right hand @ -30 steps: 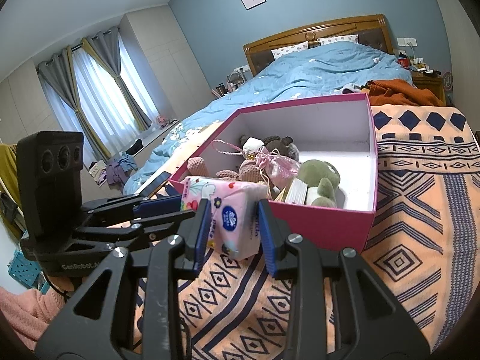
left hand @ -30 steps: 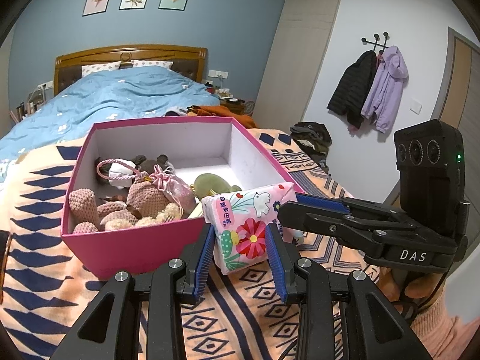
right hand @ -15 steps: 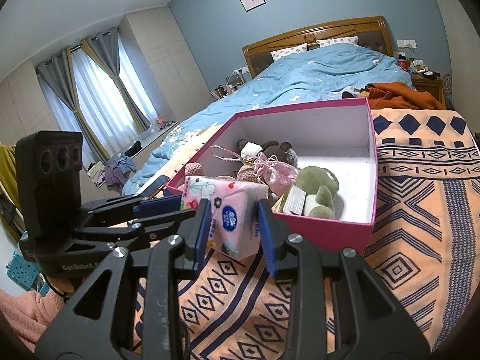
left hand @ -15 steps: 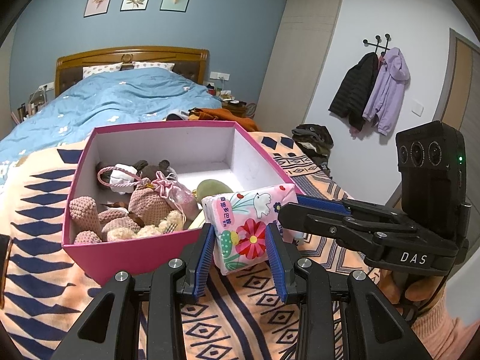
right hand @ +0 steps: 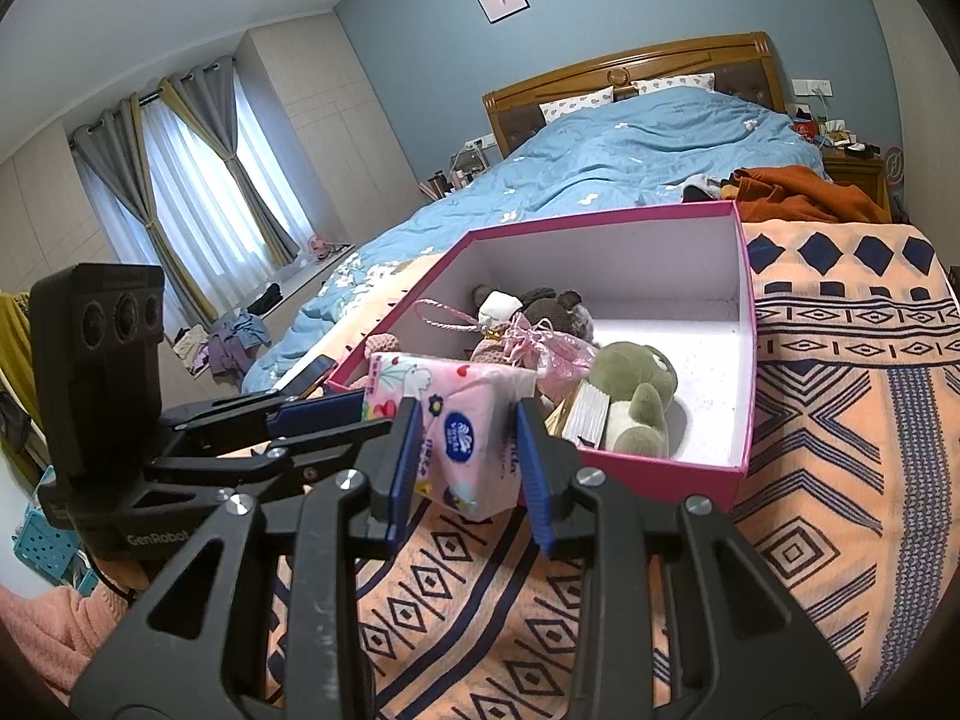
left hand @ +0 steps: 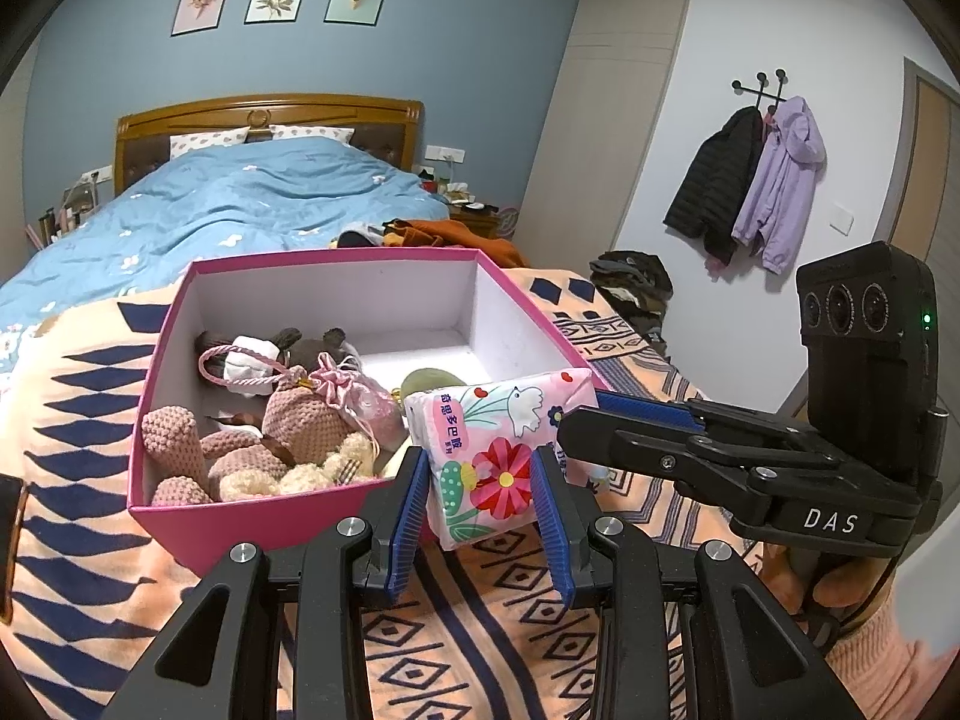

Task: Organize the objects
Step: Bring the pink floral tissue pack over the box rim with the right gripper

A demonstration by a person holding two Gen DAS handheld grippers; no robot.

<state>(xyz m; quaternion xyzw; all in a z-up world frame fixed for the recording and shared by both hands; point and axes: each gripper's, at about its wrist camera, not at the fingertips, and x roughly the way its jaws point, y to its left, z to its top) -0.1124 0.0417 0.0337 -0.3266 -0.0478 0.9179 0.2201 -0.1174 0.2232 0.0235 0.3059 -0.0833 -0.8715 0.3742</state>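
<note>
Both of my grippers, left gripper and right gripper, clamp one pink floral tissue pack at lower centre, just before the open pink cardboard box on the bed.

Box right half free; toys crowd left.

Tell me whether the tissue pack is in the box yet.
Not yet: the tissue pack hangs outside the pink box's near wall, clamped by both grippers.
</note>
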